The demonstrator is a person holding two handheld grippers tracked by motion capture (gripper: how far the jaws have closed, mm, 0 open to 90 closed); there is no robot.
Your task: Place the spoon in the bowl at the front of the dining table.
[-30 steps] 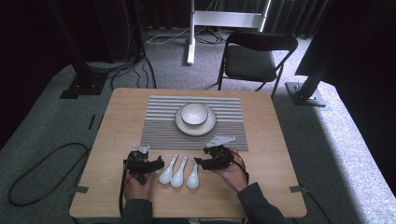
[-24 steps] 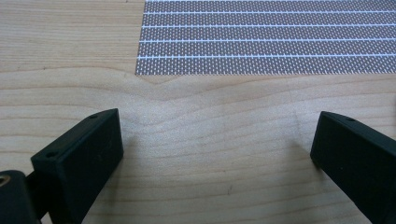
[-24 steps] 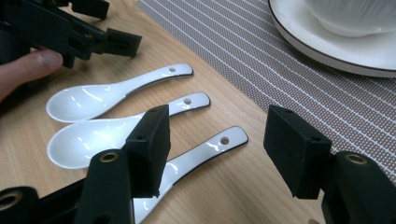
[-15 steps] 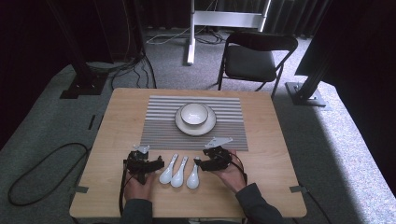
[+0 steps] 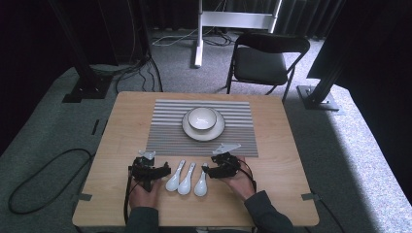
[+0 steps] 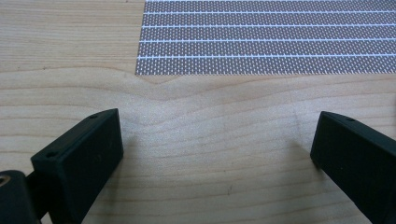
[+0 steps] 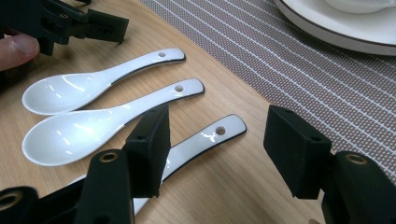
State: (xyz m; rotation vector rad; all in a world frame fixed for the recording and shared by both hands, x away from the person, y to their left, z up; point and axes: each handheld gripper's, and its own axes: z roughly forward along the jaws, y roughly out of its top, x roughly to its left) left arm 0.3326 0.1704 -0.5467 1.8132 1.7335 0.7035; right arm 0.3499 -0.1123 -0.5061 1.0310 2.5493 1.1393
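Note:
Three white ceramic spoons (image 5: 186,178) lie side by side on the wooden table, handles toward the striped placemat (image 5: 165,126). My right gripper (image 7: 219,135) is open, low over the table. The handle of the nearest spoon (image 7: 205,137) lies between its jaws, and the other two spoons (image 7: 93,126) (image 7: 84,86) are just beyond. In the high view this right gripper (image 5: 210,170) sits at the right side of the spoons. My left gripper (image 6: 217,130) is open wide over bare wood, left of the spoons (image 5: 151,170), with nothing between its jaws.
A white bowl (image 5: 202,118) stands on a white plate (image 5: 216,131) in the middle of the placemat (image 6: 261,37). The plate's rim (image 7: 336,35) lies ahead of my right gripper. A black chair (image 5: 265,60) stands beyond the table's far edge.
My right gripper has shifted slightly left and nearer, closing in on the rightmost spoon. The left gripper and the spoons have stayed put.

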